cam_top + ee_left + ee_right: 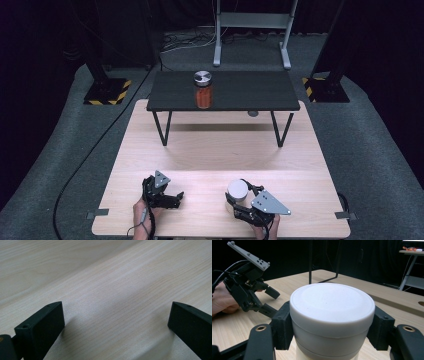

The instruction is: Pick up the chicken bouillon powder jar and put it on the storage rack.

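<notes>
The white jar point(332, 315) stands upright near the front edge of the wooden table point(210, 150), toward its right corner. The right gripper point(239, 202) pinches the jar just under its lid, one jaw on each side. The left gripper point(172, 198) rests near the front edge to the left, well apart from the jar, jaws spread over bare wood. An orange-filled jar point(203, 90) stands on the black shelf point(250, 92) at the far edge.

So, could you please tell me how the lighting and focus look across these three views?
High view: the wooden table is brightly lit against dark surroundings, slightly soft. Left gripper view: the jaws look blurred, with soft shadows on the wood. Right gripper view: the white jar is evenly lit, the background dark.
</notes>
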Tool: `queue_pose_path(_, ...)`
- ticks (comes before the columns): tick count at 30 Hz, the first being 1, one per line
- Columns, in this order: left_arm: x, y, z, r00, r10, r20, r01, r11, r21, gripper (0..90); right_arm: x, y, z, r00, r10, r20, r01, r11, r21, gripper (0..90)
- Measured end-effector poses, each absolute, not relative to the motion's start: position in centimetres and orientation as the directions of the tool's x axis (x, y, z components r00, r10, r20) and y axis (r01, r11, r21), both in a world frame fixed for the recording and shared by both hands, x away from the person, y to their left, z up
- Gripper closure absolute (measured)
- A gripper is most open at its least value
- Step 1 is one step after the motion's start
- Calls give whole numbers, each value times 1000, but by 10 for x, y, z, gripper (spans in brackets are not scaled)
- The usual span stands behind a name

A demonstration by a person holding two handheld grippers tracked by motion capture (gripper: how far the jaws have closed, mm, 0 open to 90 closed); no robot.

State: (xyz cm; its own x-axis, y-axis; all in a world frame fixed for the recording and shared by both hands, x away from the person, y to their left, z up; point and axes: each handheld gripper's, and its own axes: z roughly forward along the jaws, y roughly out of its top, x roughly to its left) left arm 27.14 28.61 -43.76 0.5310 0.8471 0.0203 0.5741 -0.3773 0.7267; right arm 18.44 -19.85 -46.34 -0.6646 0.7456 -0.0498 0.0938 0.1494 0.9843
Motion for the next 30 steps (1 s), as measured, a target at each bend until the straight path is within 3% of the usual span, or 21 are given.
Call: queue_pose_path(30, 274, 288, -437, 533, 846, 10, 580, -374, 723, 4, 187, -222, -421, -529, 846, -62, 109, 141, 984, 329)
